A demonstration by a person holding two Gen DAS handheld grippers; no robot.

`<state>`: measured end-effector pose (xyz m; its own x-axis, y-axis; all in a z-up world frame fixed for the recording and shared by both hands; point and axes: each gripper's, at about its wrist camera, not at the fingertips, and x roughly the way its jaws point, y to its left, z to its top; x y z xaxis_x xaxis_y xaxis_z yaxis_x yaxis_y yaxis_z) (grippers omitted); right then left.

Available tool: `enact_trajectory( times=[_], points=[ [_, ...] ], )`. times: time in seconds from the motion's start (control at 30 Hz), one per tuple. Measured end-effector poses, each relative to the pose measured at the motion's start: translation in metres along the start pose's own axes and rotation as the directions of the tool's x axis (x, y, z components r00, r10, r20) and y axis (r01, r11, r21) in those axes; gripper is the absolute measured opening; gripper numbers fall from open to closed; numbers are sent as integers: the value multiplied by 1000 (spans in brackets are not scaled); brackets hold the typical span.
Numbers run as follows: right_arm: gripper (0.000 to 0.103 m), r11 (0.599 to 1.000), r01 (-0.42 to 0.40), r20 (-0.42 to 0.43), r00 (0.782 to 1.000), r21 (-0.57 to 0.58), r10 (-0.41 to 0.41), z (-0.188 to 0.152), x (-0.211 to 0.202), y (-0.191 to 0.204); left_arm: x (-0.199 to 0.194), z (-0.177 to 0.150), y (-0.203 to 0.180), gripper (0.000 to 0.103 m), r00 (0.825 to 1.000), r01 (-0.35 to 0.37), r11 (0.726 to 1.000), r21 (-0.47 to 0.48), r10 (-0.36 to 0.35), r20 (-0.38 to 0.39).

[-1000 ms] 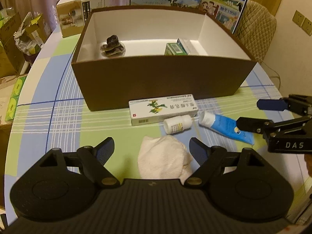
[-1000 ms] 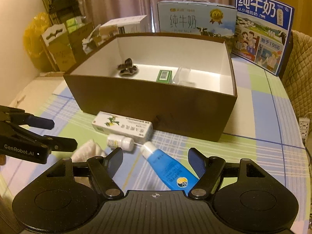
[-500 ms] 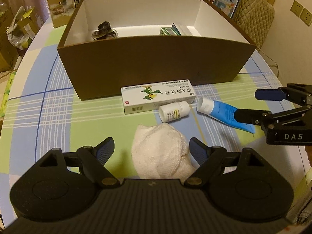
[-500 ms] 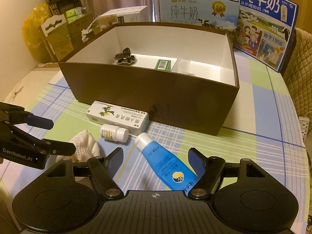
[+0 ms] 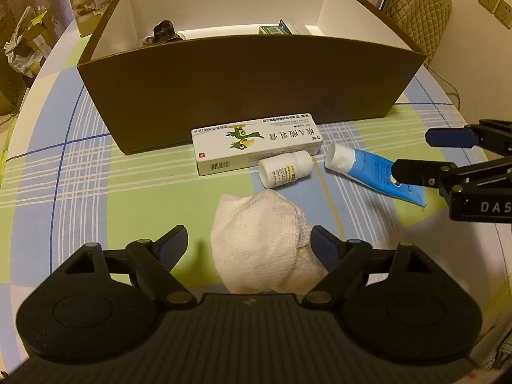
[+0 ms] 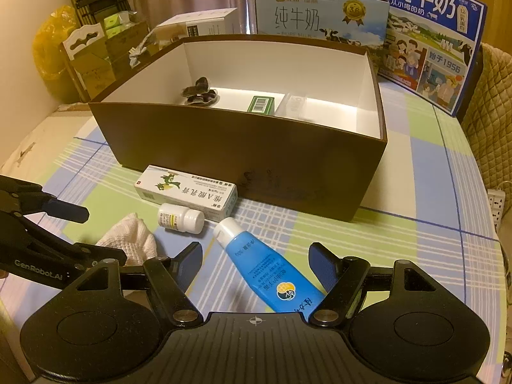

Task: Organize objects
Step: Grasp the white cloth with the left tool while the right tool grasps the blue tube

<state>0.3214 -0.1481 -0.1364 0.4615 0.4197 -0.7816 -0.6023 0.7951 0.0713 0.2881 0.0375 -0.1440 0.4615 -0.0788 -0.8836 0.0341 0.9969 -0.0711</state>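
A crumpled white cloth (image 5: 262,240) lies between the fingers of my open left gripper (image 5: 248,244), the right finger touching its edge. My open right gripper (image 6: 256,257) straddles a blue tube (image 6: 265,265) with a white cap; the tube (image 5: 372,172) lies flat on the table. A white medicine carton (image 5: 256,142) and a small white pill bottle (image 5: 284,169) lie in front of the brown box (image 5: 243,86). Inside the box (image 6: 243,140) sit a dark packet (image 6: 200,92), a green carton (image 6: 261,104) and a clear item (image 6: 294,104).
The round table has a checked blue-green cloth (image 5: 73,172). Milk cartons (image 6: 320,16) and a white carton (image 6: 198,25) stand behind the box. A quilted chair (image 5: 419,3) is at the far right, with cardboard boxes (image 6: 92,57) off the table's left.
Both grippers have come forward and lower toward the table. The cloth now lies between my left fingers and the blue tube between my right fingers. Nothing has been picked up.
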Motion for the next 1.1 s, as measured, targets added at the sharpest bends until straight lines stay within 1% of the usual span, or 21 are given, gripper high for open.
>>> enact_trajectory(
  times=[0.33, 0.5, 0.57, 0.63, 0.7, 0.83, 0.97, 1.1],
  points=[
    [71, 1000, 1, -7, 1000, -1, -1, -1, 2, -1, 9, 1, -4, 81, 1000, -4, 1000, 29, 4, 1],
    [71, 1000, -2, -11, 1000, -5, 1, -2, 3, -1, 15, 0, -8, 81, 1000, 7, 999, 43, -6, -14],
    [71, 1000, -1, -13, 1000, -8, 1, -2, 4, 0, 19, -1, -9, 76, 1000, 14, 999, 42, -13, -26],
    [71, 1000, -2, -14, 1000, -9, 1, -2, 4, 0, 22, -1, -9, 74, 999, 20, 999, 31, -19, -32],
    [71, 1000, -2, -16, 1000, -8, 2, -2, 4, 0, 23, -1, -9, 73, 999, 18, 999, 37, -17, -27],
    [71, 1000, -3, -25, 1000, -16, 3, -3, 8, 1, 22, 0, -9, 64, 999, 28, 999, 32, -28, -17],
    [71, 999, 1, -45, 999, -36, -2, -5, 16, 1, 21, 0, -10, 57, 1000, 30, 999, 44, -30, -10],
    [71, 999, 1, -68, 998, -53, -5, -8, 29, -2, 20, 1, -10, 56, 999, 31, 998, 48, -31, -13]
  ],
)
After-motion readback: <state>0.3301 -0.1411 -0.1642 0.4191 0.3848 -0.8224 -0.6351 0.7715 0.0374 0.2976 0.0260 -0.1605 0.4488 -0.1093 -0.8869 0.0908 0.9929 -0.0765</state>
